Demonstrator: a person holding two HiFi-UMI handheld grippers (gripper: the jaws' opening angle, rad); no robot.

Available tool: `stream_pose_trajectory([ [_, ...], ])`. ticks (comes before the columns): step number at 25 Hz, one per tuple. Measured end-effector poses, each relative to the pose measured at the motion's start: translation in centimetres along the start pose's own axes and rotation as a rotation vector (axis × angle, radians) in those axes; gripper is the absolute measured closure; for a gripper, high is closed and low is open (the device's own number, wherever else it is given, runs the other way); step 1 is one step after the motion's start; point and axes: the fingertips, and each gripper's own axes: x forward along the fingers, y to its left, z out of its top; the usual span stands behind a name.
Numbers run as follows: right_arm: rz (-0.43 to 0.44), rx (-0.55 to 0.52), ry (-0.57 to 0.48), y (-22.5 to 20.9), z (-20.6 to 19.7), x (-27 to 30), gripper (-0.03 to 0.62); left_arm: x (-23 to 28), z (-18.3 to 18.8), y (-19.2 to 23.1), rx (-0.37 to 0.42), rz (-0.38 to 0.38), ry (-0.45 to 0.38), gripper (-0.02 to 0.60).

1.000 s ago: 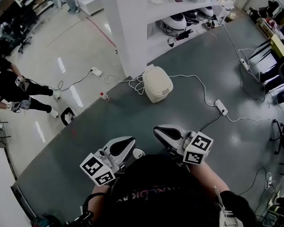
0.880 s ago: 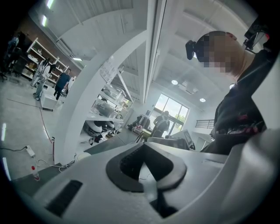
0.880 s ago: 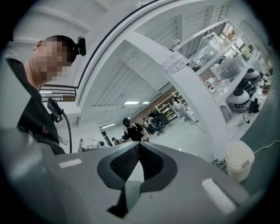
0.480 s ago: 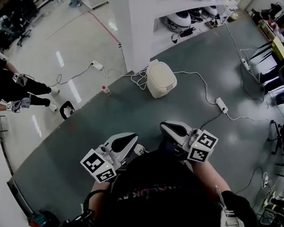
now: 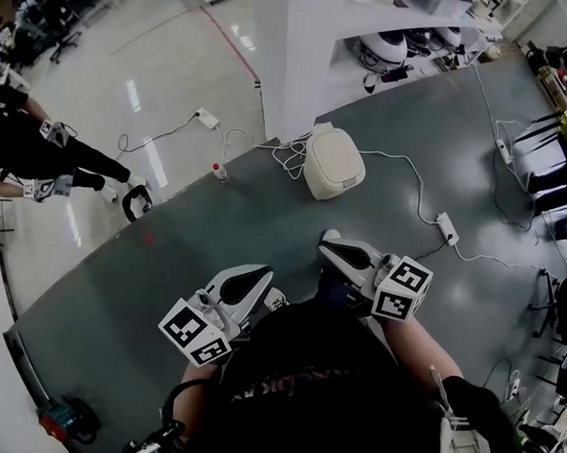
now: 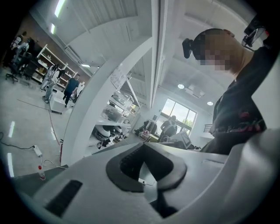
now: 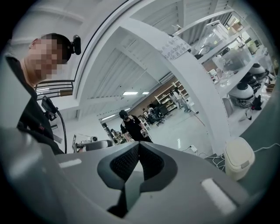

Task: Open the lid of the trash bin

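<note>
Out on the grey floor (image 5: 218, 233), right by the foot of the white pillar (image 5: 290, 61), sits the bin (image 5: 333, 162). It's cream and rounded, w/ the lid down. The right gripper view catches it too, low at the right edge, lid shut there as well.

A tangle of white cable (image 5: 285, 155) lies just beside the bin's left side. More cable runs past its right to a power strip (image 5: 446, 228). A small bottle (image 5: 221, 170) stands off to the left, near where the grey floor meets the shiny pale one.

Both grippers are well apart from the bin, held close to the person's body and aimed roughly its way. The left gripper (image 5: 258, 280) has its jaws together, nothing btwn them. Same for the right gripper (image 5: 330, 256), pads pressed tip to tip and empty. Each one's marker cube sits at the back end, left cube (image 5: 194, 335) and right cube (image 5: 402, 289).

Farther out, shelves (image 5: 384, 47) behind the pillar hold white rounded gear, can't tell what exactly. Another person (image 5: 27, 148) in black is at the far left on the pale floor.
</note>
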Motion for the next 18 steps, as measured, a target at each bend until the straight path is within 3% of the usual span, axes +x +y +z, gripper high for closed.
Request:
stream_pose_trajectory([
  [9,-0.020,0.057,0.027,-7.9,2.6,-1.4,0.589,8.0,1.3,1.8,-0.010,-0.003,0.036,0.581],
  [14,-0.051,0.108,0.034,-13.9,3.5,-2.7,0.589,13.9,1.7,2.9,-0.022,-0.052,0.082,0.581],
  [18,-0.122,0.142,0.033,-19.6,3.1,-3.9,0.583,18.1,0.7,3.6,-0.034,-0.105,0.139,0.581],
])
